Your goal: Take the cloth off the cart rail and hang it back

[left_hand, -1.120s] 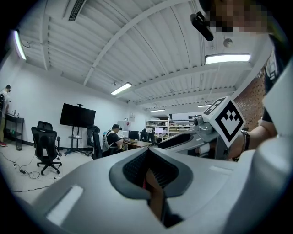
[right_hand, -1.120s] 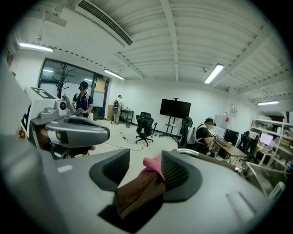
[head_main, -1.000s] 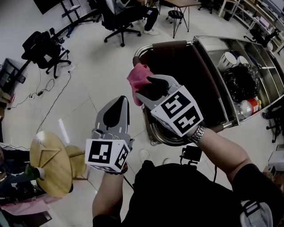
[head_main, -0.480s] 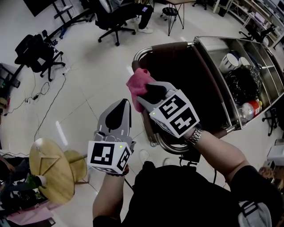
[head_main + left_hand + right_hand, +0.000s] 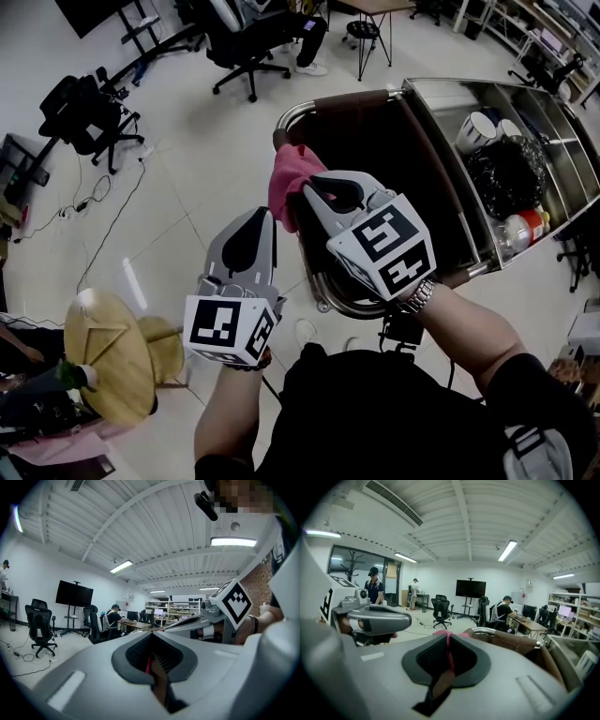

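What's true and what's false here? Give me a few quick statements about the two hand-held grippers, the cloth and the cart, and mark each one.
1. The right hand-held gripper is empty. False: its jaws have just been closing and now pinch the pink cloth.
2. The left hand-held gripper is shut with nothing in it. True.
3. The cloth lies on the floor. False: it is up beside the cart rail, in the right hand-held gripper.
4. A white cup sits in the cart's steel tray. True.
5. The left hand-held gripper touches the cart rail. False: it hangs over the floor, apart from the cart.
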A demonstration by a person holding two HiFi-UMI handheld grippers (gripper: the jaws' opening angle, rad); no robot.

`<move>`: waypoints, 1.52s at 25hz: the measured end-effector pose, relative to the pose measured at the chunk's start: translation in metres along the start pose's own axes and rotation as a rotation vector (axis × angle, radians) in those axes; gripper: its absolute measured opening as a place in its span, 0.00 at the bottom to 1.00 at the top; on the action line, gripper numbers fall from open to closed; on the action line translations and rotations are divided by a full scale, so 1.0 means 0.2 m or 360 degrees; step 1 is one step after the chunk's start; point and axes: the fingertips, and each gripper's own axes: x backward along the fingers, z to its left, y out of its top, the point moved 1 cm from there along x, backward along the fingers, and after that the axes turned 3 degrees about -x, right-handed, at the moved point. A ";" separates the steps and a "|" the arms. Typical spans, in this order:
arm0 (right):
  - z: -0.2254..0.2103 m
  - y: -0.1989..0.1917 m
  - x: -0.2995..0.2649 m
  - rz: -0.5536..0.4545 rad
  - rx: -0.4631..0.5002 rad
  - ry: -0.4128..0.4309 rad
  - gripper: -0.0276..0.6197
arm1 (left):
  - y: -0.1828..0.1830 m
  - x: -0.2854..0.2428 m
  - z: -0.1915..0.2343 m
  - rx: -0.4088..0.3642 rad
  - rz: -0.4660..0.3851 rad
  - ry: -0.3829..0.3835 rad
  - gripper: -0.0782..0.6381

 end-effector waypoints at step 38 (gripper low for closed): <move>1.13 -0.25 2.19 -0.0832 0.0232 -0.0146 0.06 | 0.04 1.45 -1.68 -0.0338 -0.0263 -0.0032 0.11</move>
